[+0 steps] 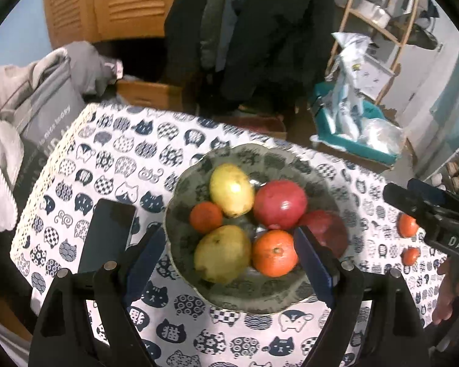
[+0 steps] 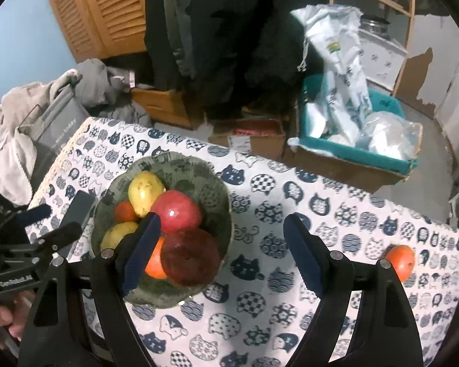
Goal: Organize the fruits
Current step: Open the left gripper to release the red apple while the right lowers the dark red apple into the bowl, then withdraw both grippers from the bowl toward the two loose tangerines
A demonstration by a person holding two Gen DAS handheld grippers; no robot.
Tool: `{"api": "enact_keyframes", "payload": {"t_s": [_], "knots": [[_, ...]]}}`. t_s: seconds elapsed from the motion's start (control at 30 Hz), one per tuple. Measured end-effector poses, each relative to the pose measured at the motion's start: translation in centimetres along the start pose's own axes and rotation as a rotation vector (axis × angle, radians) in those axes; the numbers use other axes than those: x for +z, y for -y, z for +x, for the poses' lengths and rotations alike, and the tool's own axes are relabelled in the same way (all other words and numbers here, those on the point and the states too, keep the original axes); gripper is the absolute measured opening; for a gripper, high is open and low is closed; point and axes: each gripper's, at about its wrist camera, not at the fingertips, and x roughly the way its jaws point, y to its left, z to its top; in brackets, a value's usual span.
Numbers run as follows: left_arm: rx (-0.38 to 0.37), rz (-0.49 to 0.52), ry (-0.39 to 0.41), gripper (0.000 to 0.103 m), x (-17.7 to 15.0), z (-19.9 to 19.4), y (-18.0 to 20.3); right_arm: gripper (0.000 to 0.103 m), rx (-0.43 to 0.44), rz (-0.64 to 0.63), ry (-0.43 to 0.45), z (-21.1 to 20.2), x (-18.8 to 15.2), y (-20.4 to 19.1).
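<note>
Bowl (image 1: pixel 180 214) sits mid-table on cat-print cloth (image 1: pixel 113 153), already loaded: two yellow-green pears, two red apples, one large and one small orange fruit.

Outstanding items: loose orange fruit (image 2: pixel 400 261) on the cloth, well apart from the bowl, toward the table's right edge. Left-wrist view shows two there, larger orange (image 1: pixel 407 225) and smaller orange (image 1: pixel 410 256), near each other. Right-wrist view shows only one; the other is not visible there.

Left gripper (image 1: pixel 229 250): jaws spread wide, nothing held, hovering over the bowl. Loose fruit lies far to its right, beyond the other tool.

Right gripper (image 2: pixel 222 246): jaws spread wide, empty, aimed at bare cloth betw. bowl and loose fruit. Fruit lies to its right, outside the right finger (image 2: pixel 303 257).

Assessment: right gripper is clearly the nearer. Fruit is round, no long axis, so approach angle is not critical. Next move likely calls for a rightward shift to centre the jaws over the fruit. Risk: round fruit close to table edge may roll off if nudged.
</note>
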Motion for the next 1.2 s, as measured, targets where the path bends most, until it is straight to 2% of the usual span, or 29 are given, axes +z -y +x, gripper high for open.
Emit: {"api": "enact_keyframes", "payload": {"t_s": [0.3,0.67,0.9,0.97,1.03,1.2], "knots": [[-0.012,0.088,0.067,0.088,0.3,-3.0,3.7,0.083,-0.046,0.005,0.059,-4.2,-0.9,2.3],[-0.045,0.164,0.128,0.094,-0.2,-5.9,7.5,0.082,-0.097,0.033,0.131,-9.4,-2.3,5.3],[-0.069,0.203,0.158,0.094,-0.4,-7.6,9.9,0.083,-0.119,0.062,0.156,-11.9,-3.5,7.4],[-0.078,0.216,0.165,0.096,-0.5,-8.0,10.6,0.083,-0.126,0.074,0.161,-12.6,-4.0,8.2],[-0.082,0.229,0.177,0.102,-0.6,-8.5,11.3,0.083,-0.132,0.081,0.163,-13.0,-4.4,8.8],[-0.096,0.268,0.198,0.102,-0.8,-9.3,13.4,0.082,-0.158,0.099,0.163,-14.2,-5.8,10.7]]}}
